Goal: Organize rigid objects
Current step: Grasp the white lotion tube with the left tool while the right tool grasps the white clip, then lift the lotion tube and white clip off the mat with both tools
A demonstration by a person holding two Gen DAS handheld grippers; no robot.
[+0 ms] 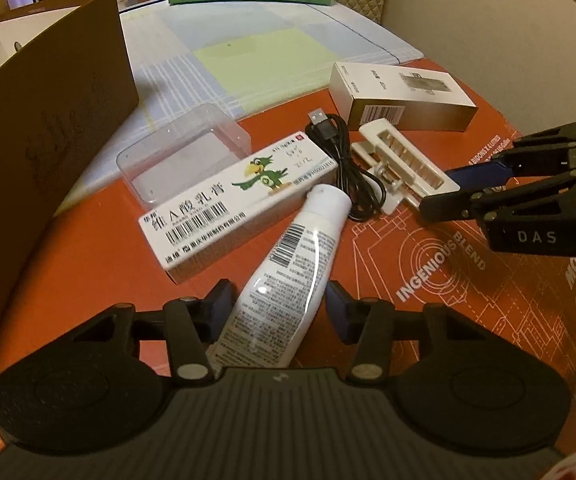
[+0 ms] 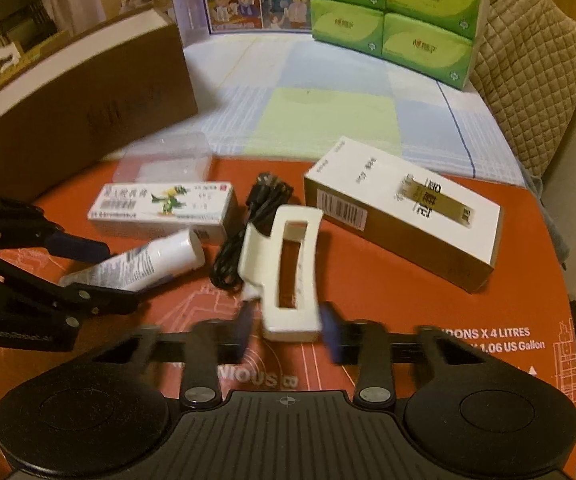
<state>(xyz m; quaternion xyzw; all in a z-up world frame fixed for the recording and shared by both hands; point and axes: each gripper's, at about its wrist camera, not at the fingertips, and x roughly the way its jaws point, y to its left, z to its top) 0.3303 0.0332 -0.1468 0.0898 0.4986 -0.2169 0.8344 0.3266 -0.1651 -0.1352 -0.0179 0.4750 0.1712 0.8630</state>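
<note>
Item 1: white tube (image 1: 288,264), lying near the middle of the orange cardboard sheet (image 1: 467,300), cap toward the parrot-printed box (image 1: 240,204). Your left tongs (image 1: 280,308) are spread, straddling its crimped end without contact.

Item 2: white clip (image 2: 288,276), just beside the black USB cable (image 2: 248,232). Your right tongs (image 2: 286,326) bracket its near end; whether they pinch it, you cannot tell through the blur.

Item 3: white-and-gold box (image 2: 403,216), toward the sheet's right edge.

Risk: the tube is round and glossy, so closing on it could squirt it sideways into the parrot-printed box. Lifting the clip may snag the cable.
</note>
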